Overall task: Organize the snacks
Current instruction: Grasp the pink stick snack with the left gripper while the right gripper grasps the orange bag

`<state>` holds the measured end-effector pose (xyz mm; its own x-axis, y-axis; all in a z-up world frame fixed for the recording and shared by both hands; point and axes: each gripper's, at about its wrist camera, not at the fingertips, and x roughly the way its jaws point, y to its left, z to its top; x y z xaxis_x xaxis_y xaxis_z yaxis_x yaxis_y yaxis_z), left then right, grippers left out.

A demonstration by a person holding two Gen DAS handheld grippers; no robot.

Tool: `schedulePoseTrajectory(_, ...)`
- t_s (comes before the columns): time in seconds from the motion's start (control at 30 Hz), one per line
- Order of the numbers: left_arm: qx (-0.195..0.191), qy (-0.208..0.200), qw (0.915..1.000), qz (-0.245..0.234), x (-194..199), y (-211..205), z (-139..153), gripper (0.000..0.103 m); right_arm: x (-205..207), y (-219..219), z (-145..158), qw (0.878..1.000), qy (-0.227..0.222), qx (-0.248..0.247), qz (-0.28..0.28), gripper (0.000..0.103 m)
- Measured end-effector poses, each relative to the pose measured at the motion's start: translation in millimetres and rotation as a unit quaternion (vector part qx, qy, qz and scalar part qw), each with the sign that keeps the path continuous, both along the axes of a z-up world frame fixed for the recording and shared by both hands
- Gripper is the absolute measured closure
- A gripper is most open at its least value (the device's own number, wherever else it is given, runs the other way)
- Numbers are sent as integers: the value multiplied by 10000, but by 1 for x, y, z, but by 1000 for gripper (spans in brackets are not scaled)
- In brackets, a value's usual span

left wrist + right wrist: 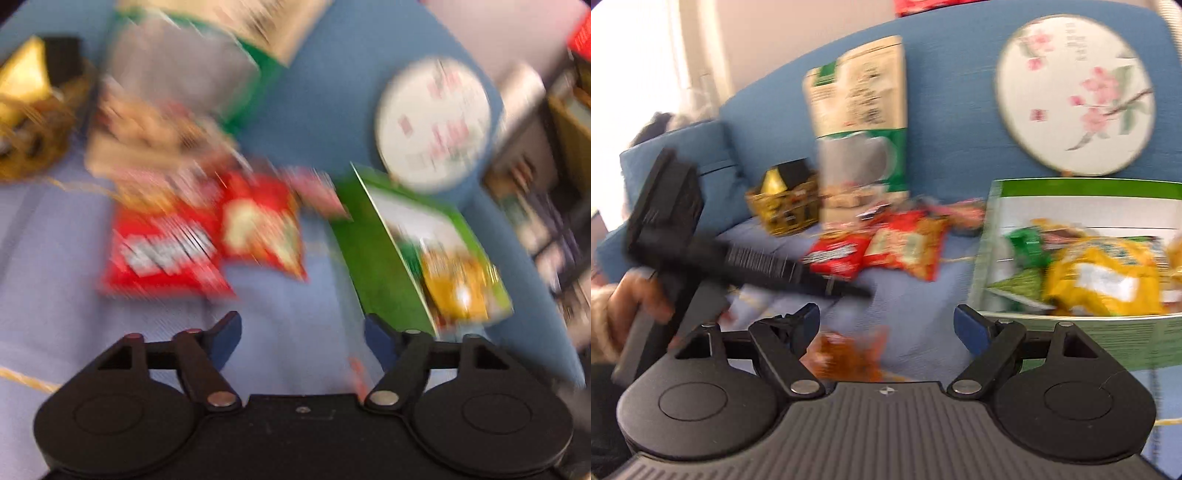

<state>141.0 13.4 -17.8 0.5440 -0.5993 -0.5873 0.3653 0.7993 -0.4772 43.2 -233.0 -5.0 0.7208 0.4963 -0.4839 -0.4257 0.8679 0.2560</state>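
Note:
Both views are motion-blurred. Two red snack packets (166, 251) (262, 229) lie on the light blue sofa seat (288, 325), ahead of my open, empty left gripper (303, 336). A green box (384, 266) at right holds yellow and green packets (454, 280). In the right wrist view the same red packets (834, 254) (905, 243) and the green box (1167, 332) with yellow packets (1104, 277) show. My right gripper (886, 325) is open and empty above an orange packet (849, 354). The left gripper's black body (683, 236) crosses at left.
A tall green and beige bag (860, 118) leans on the blue sofa back (945, 110). A gold basket (783, 206) stands at the left. A round fan with pink blossoms (1075, 96) rests on the backrest. Furniture (535, 155) stands off the sofa's right.

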Motion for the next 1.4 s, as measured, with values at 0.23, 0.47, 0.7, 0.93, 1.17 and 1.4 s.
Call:
schedulePoseTrajectory(0.23,176,-486,9945,916,49,19,19,5,-1,54,-24,9936,-681,-622,647,0)
schedulePoseTrajectory(0.47,755,-639,9912,883,100,-1,9,34,19,66,-40,9915,-319,-1077,651,0)
schedulePoseTrajectory(0.7,1331,-588,9875,612,113,-17,-8,68,14,42,-33,9919,835,-434,849,0)
schedulePoseTrajectory(0.93,1264,-579,9891,490,101,-11,3,81,21,46,-33,9948,792,-424,489,0)
schedulePoseTrajectory(1.17,885,-415,9952,89,19,16,27,82,18,46,-34,9946,851,-445,402,0)
schedulePoseTrajectory(1.4,958,-373,9938,434,-54,44,10,74,21,51,-34,9932,1154,146,-28,0)
